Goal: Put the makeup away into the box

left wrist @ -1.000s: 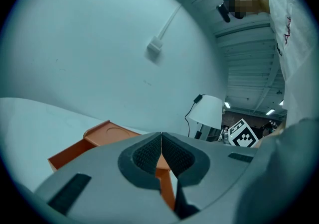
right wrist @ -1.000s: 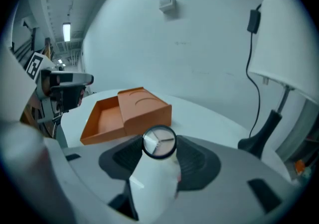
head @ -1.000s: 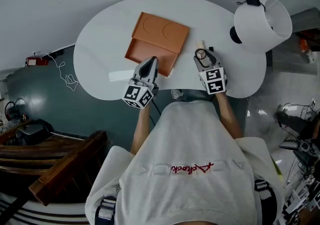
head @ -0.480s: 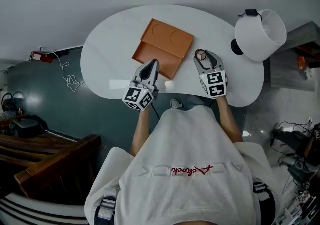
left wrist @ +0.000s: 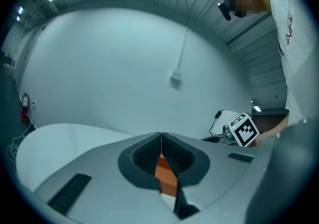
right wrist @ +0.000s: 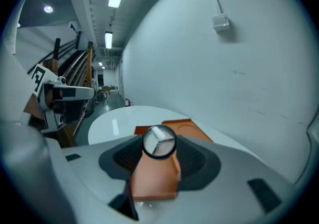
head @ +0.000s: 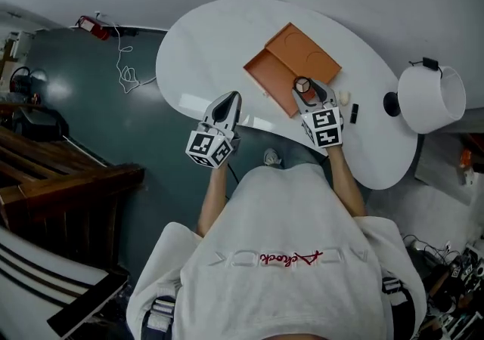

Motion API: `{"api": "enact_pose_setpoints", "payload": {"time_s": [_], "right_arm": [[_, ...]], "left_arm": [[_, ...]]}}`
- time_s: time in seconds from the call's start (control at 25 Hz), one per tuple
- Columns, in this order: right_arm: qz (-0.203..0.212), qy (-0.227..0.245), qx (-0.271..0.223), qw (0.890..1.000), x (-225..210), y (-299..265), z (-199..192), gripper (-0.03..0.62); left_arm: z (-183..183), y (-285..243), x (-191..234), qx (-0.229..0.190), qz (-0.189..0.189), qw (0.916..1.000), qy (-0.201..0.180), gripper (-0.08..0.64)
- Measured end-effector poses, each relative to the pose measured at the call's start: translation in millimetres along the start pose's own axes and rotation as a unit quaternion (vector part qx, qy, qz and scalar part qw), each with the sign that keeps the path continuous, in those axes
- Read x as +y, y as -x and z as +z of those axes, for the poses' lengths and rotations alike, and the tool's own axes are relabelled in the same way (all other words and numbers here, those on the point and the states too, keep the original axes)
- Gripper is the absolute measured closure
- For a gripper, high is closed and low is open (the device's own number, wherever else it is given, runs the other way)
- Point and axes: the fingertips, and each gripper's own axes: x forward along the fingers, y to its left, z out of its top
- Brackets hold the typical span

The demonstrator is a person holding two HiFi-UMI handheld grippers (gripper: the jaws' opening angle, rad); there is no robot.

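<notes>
A: Your left gripper [head: 229,98] sits centre-left in the head view, jaws pressed together with nothing between them.

B: Your right gripper [head: 305,88], just right of centre, clamps a round compact [right wrist: 159,142]. Both your forearms [head: 214,199] reach up-frame from your chest.

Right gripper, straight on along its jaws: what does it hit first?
Probably the orange box, lying on the table just beyond the round compact clamped in the right gripper. Depth is hard to judge.
</notes>
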Motion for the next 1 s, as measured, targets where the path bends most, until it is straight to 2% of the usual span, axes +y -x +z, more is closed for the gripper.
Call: {"api": "enact_pose_setpoints", "payload": {"time_s": [0.16, 0.32, 0.52, 1.0], "right_arm": [[0.036, 0.018, -0.001, 0.999, 28.4, -24.8, 16.0, 0.365], [0.058, 0.027, 0.000, 0.998, 41.0, -46.2, 27.8, 0.365], [0.076, 0.029, 0.012, 0.997, 46.8, -68.9, 28.4, 0.365], [0.117, 0.009, 0.089, 0.989, 53.2, -129.5, -9.1, 0.365]], "left_arm": [[5.3, 33.3, 29.0, -0.010, 0.046, 0.9989, 0.004, 0.549], [6.2, 49.3, 49.2, -0.016, 0.075, 0.9970, 0.012, 0.549], [1.1, 46.4, 60.1, -0.013, 0.086, 0.9960, 0.023, 0.549], [-27.1, 32.2, 79.0, 0.016, 0.108, 0.9924, 0.057, 0.549]]}}
